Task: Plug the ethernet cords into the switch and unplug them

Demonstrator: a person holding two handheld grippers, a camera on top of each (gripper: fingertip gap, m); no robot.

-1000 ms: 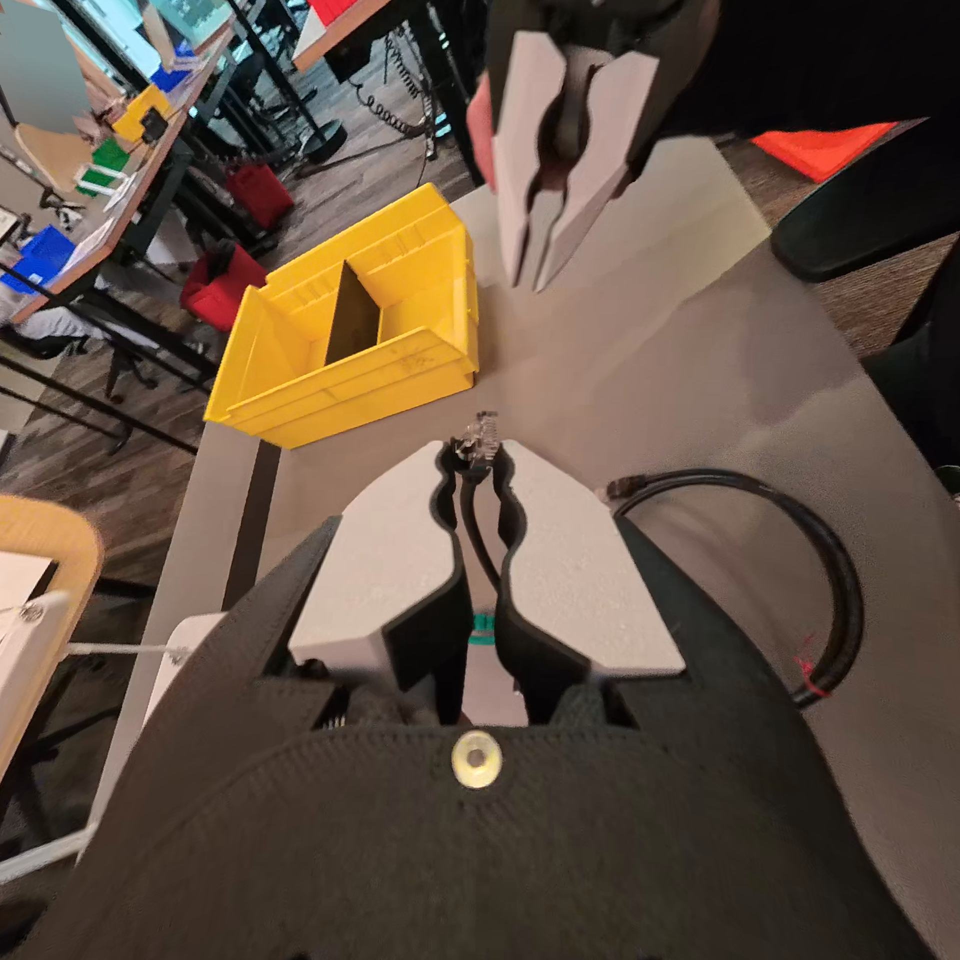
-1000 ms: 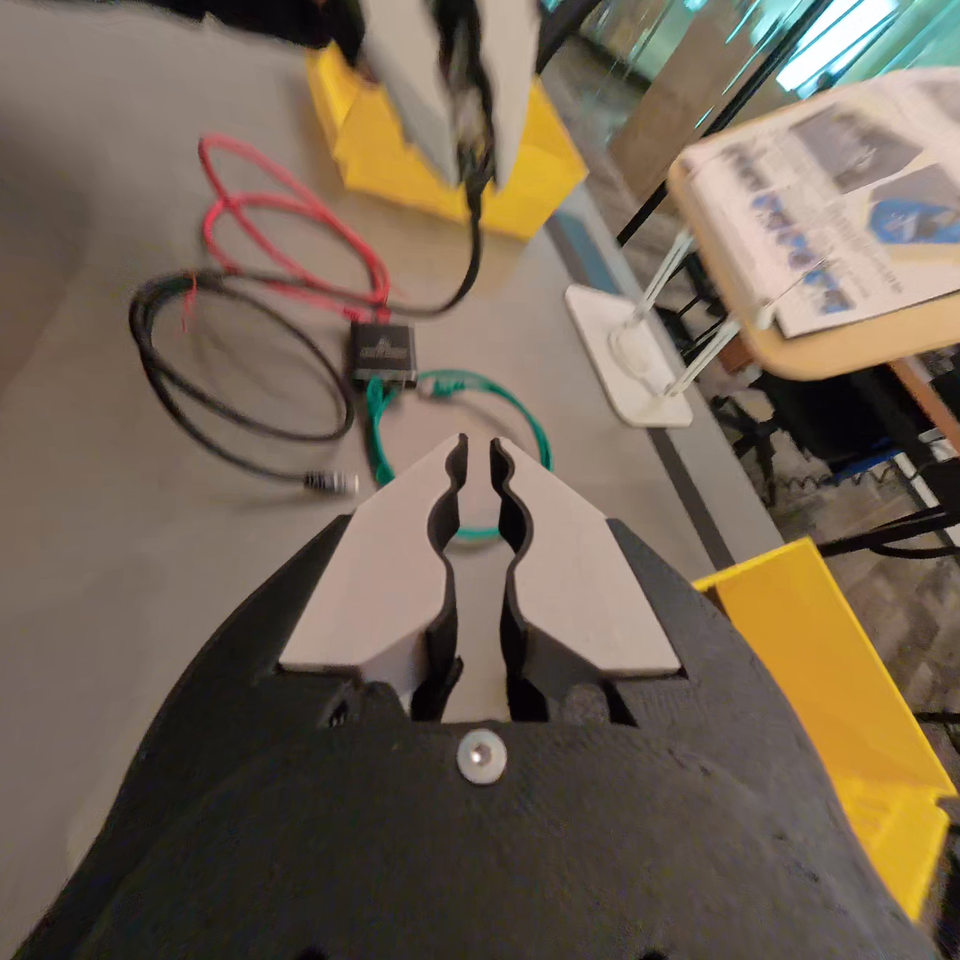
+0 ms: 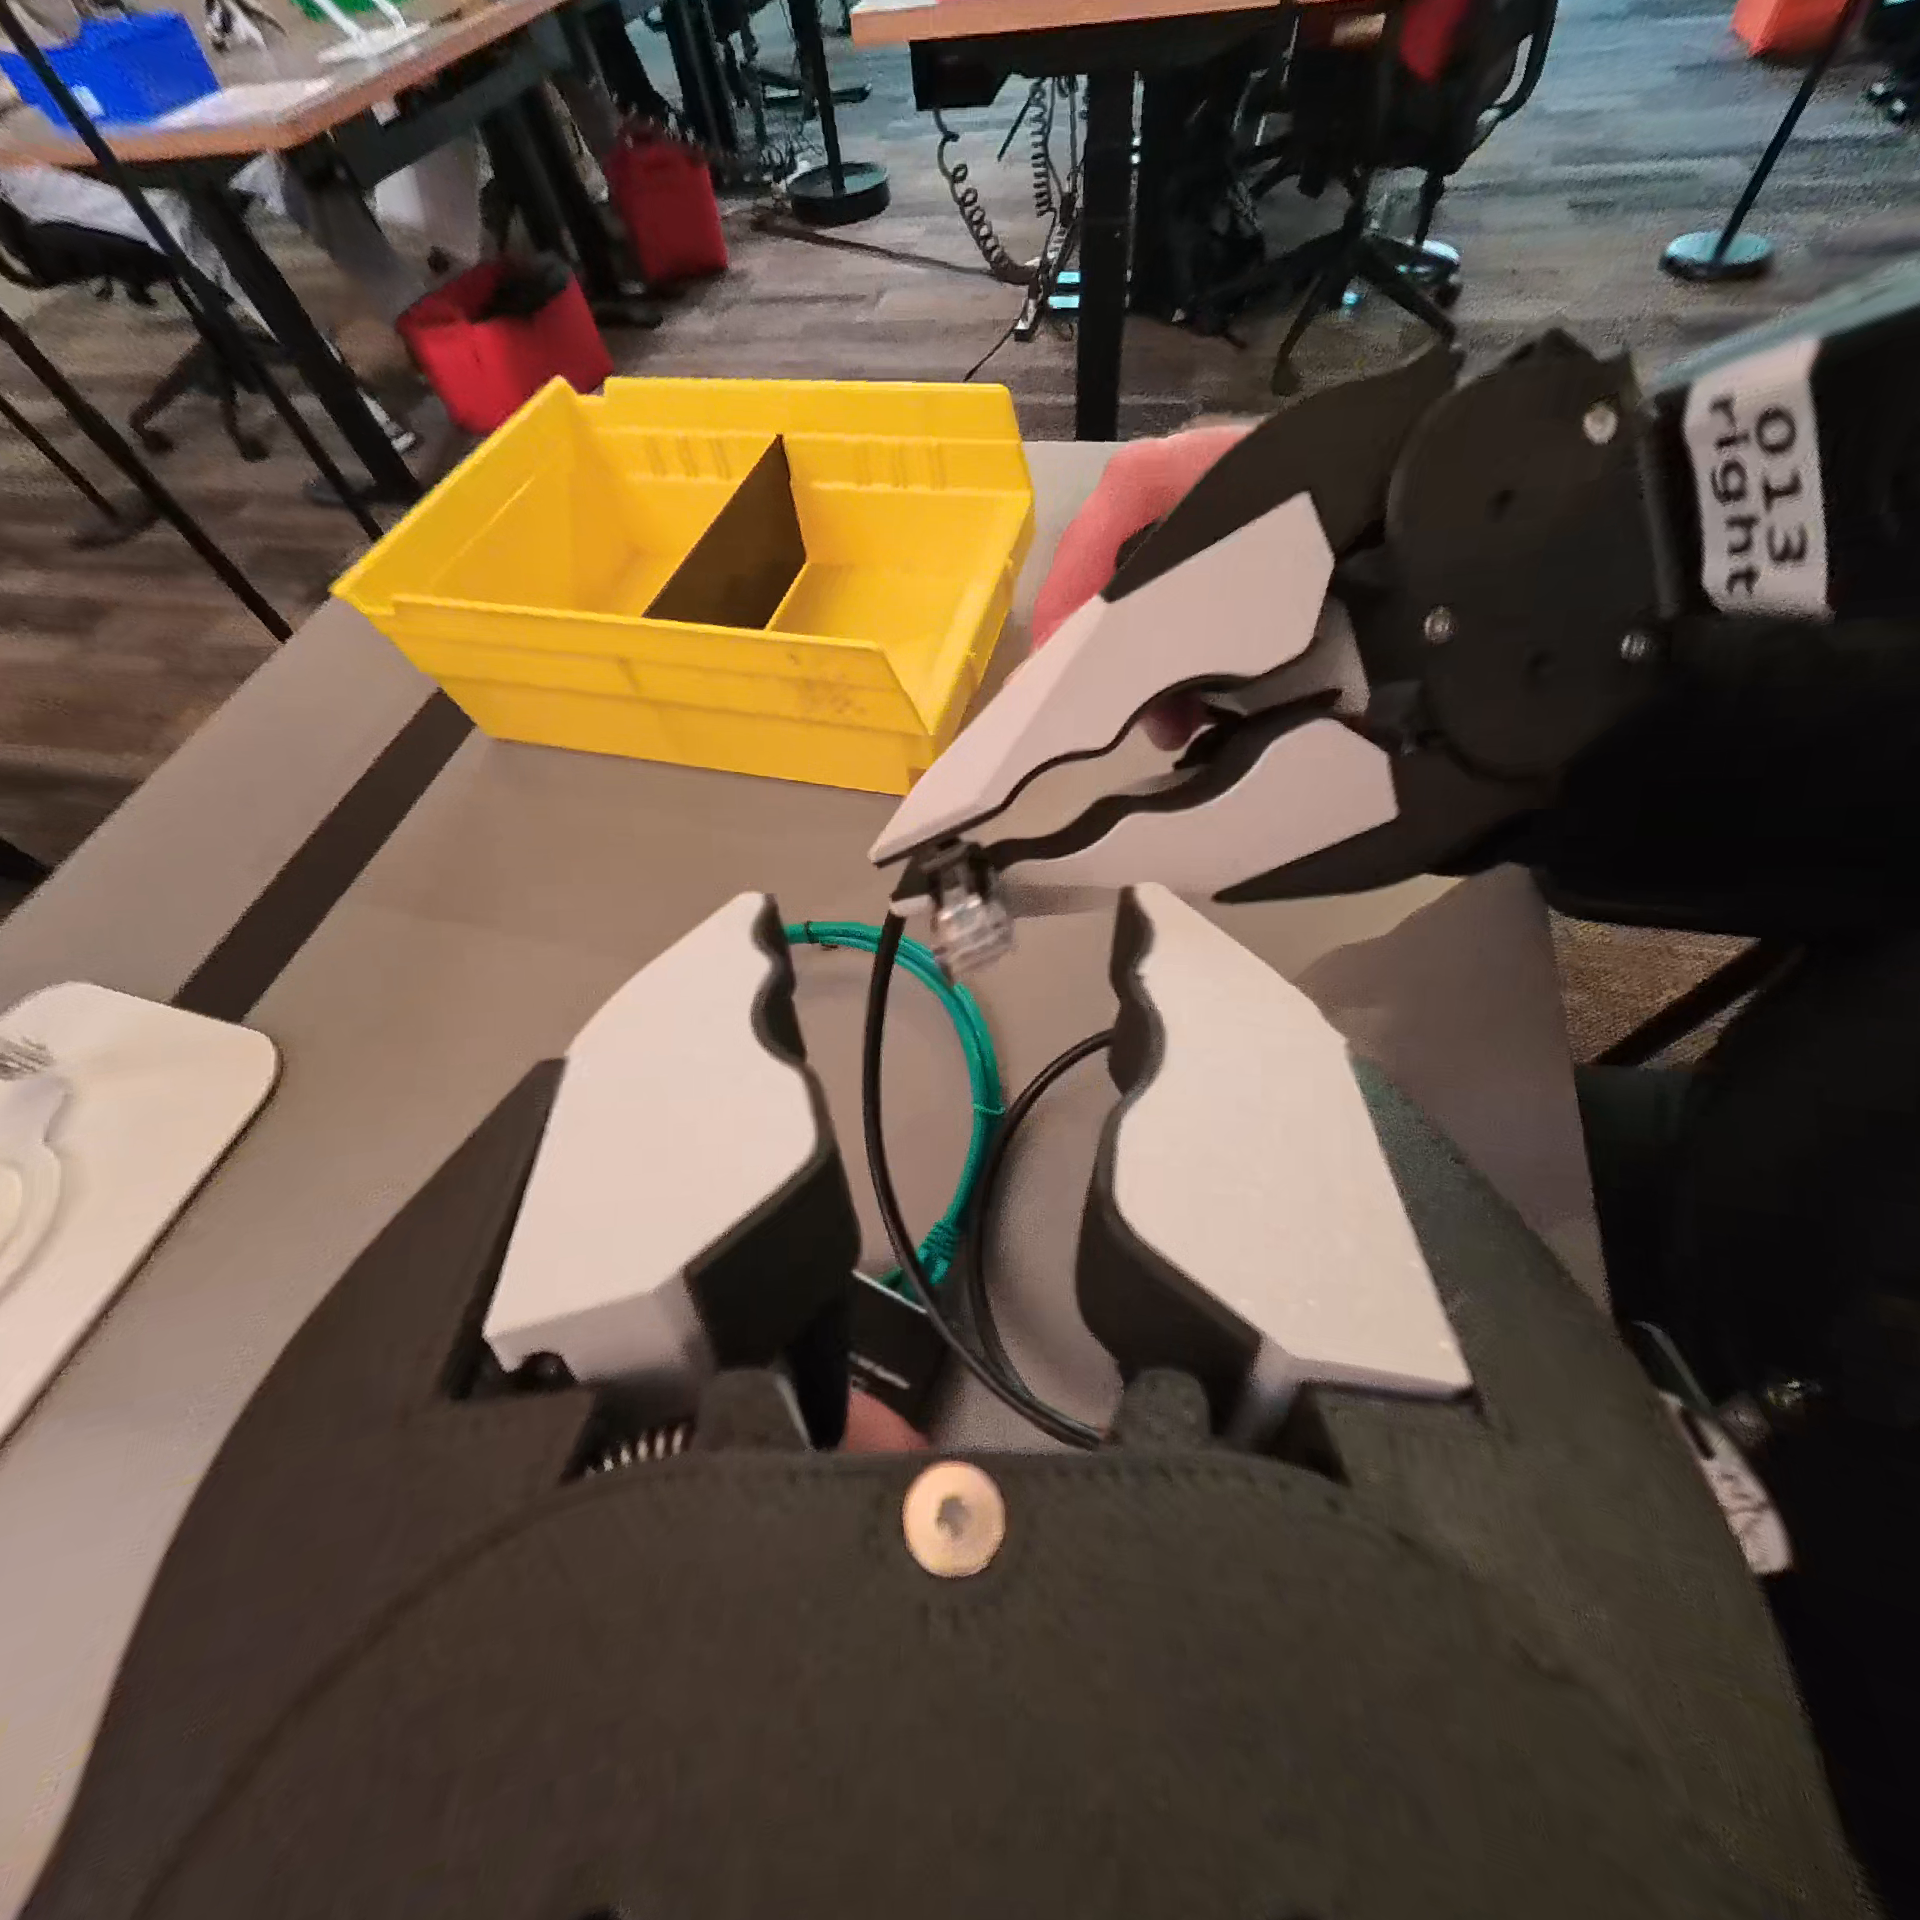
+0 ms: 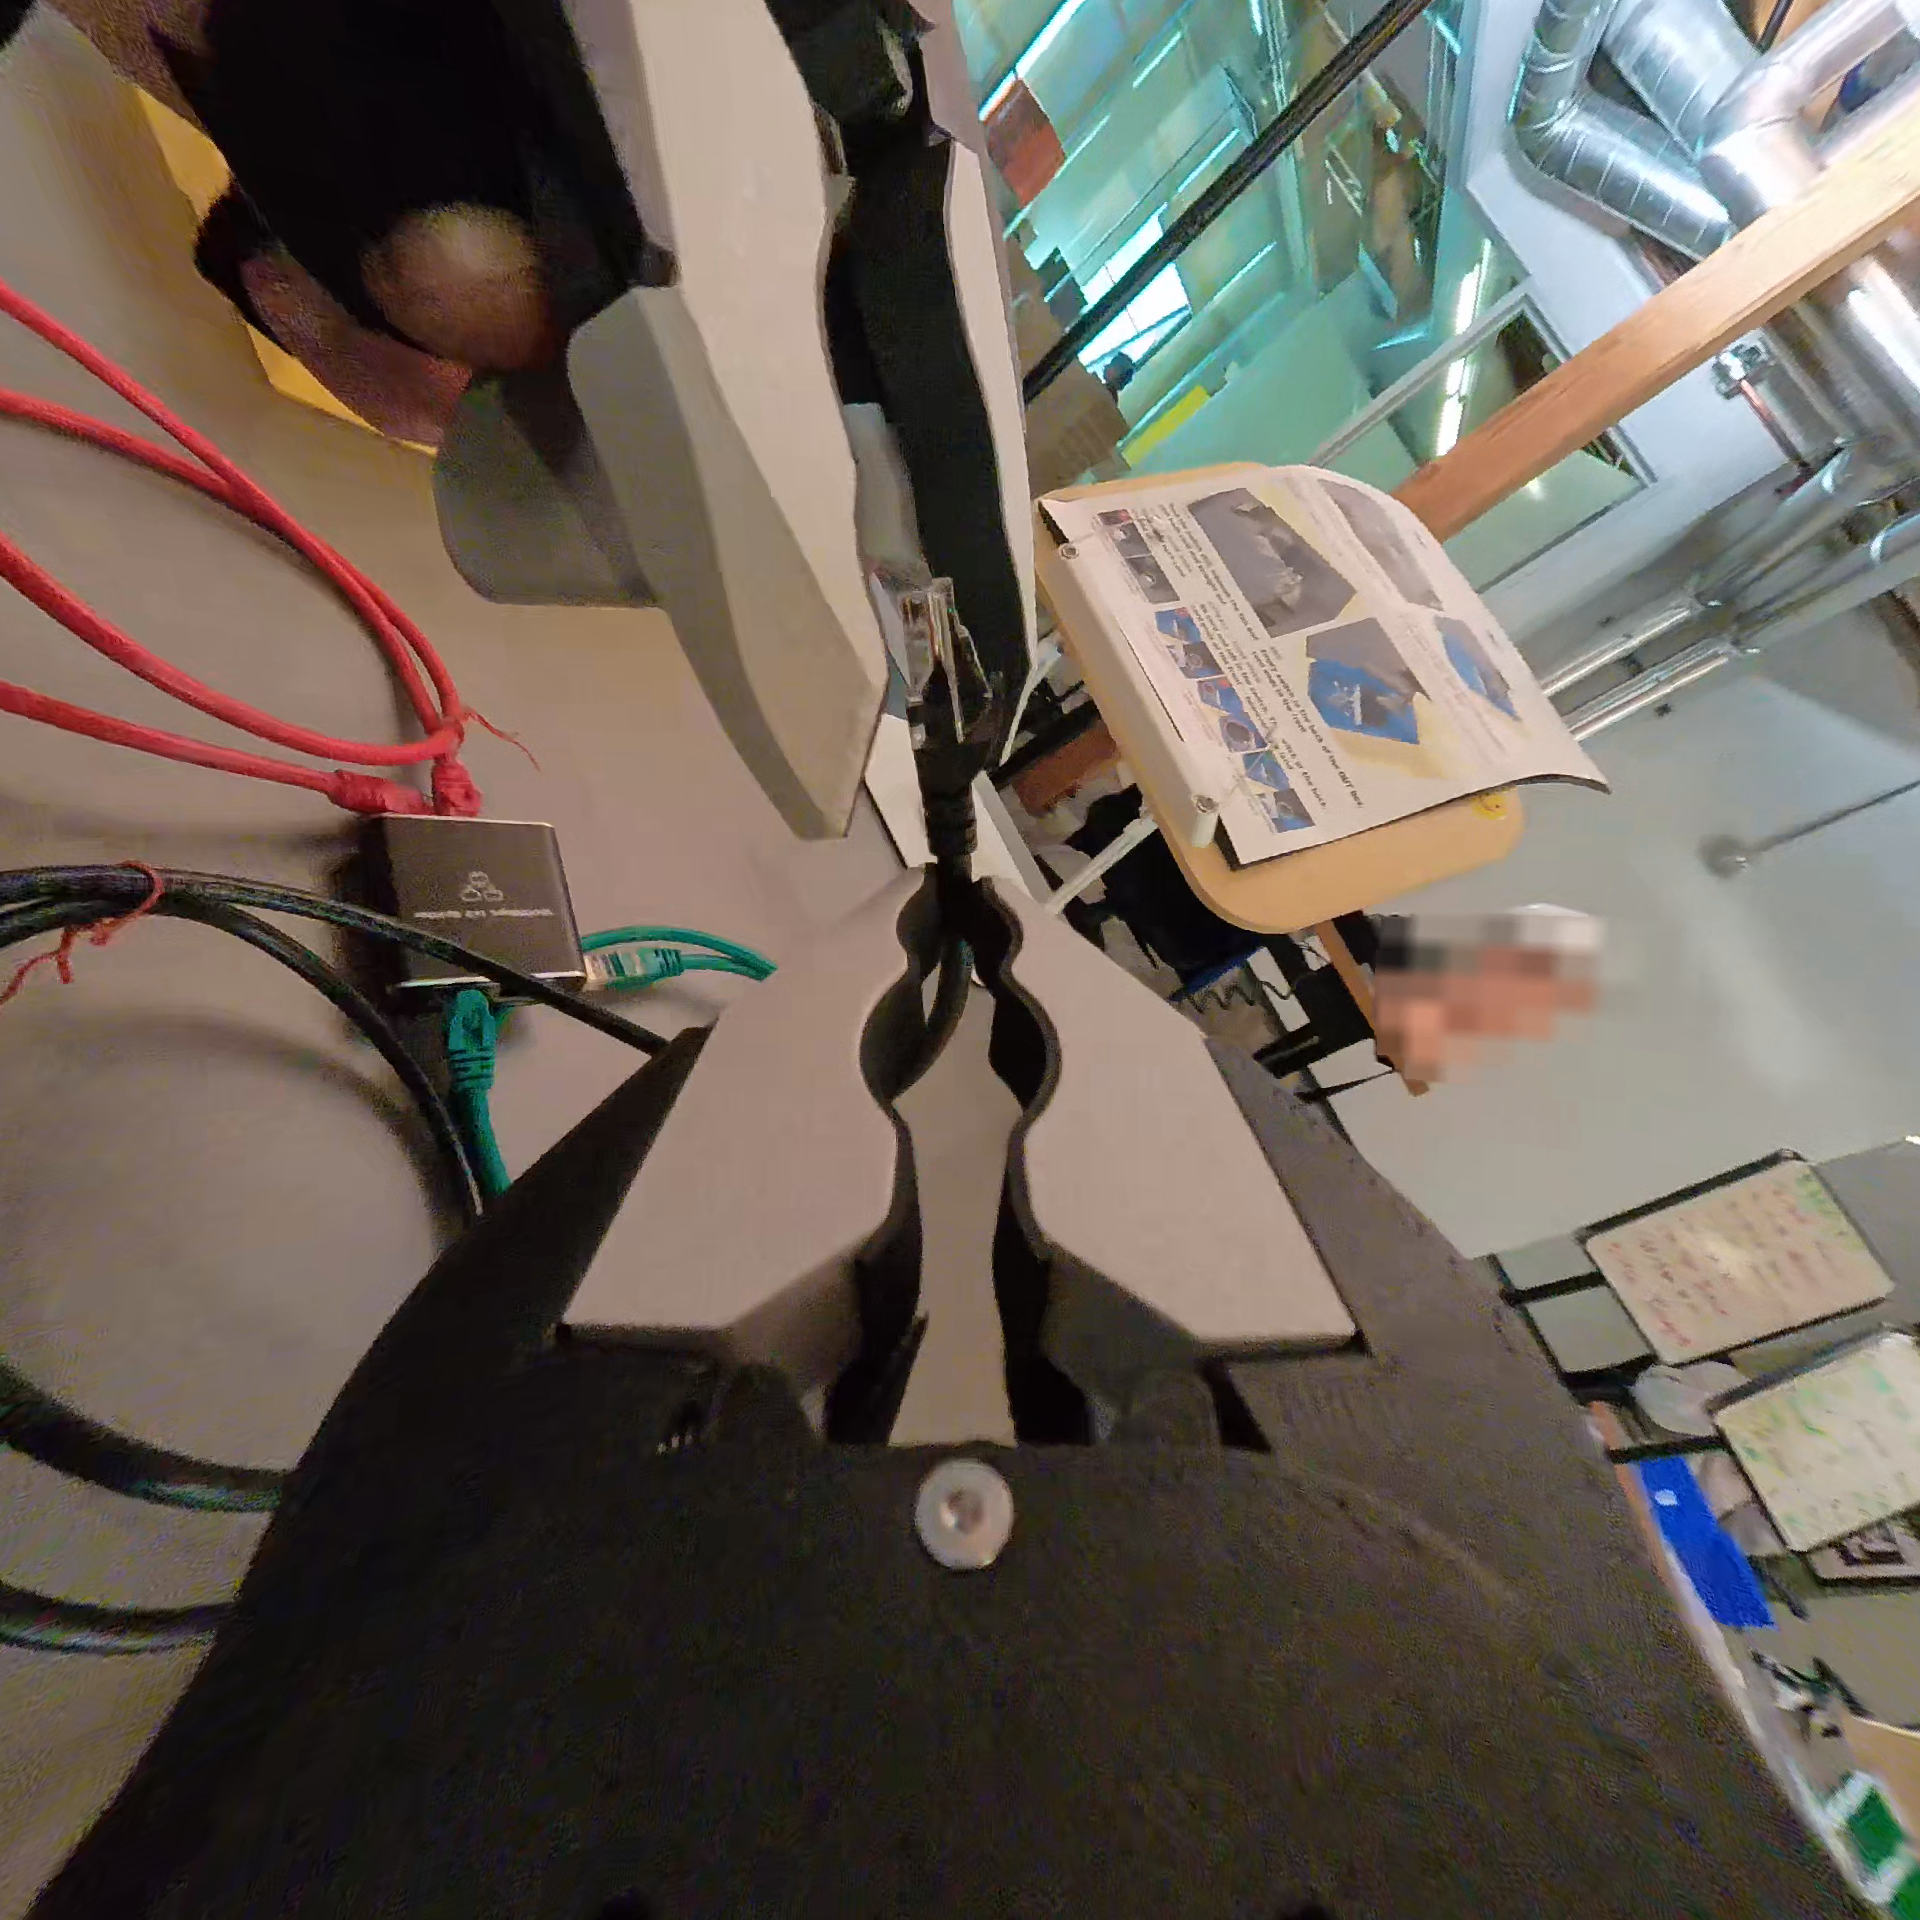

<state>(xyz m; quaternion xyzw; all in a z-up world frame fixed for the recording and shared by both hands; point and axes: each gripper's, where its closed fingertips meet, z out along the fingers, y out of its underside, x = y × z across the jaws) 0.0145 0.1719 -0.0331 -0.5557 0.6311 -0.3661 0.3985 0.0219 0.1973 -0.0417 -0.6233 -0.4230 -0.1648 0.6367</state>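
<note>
My left gripper [image 3: 951,925] is open, its fingers wide apart above the grey table [image 3: 582,914]. My right gripper [image 3: 935,862] reaches in from the right and is shut on the black ethernet cable [image 3: 883,1091] just behind its clear plug [image 3: 966,920]. The plug hangs between my left fingers without touching them. In the right wrist view my right gripper [image 4: 951,894] pinches that cable [image 4: 951,790], and the plug [image 4: 925,623] points up between the fingers of the left gripper [image 4: 925,748]. The small black switch [image 4: 478,904] lies on the table with red cables [image 4: 260,675] and a green cable [image 4: 473,1049] plugged in.
A yellow divided bin [image 3: 707,582] stands at the table's far edge. A white stand base [image 3: 104,1122] sits at the left, carrying a board with a printed page [image 4: 1299,675]. A black cable coil [image 4: 104,1455] lies beside the switch. A loose green plug [image 4: 634,961] rests by it. Only a small space, under 4 cm, lies between the two pairs of fingers. From either gripper's tips it is about 15 cm to the small black switch [image 4: 478,904].
The left gripper held the black cable's plug and has opened. The right gripper has moved in and shut on the cable behind the plug.
</note>
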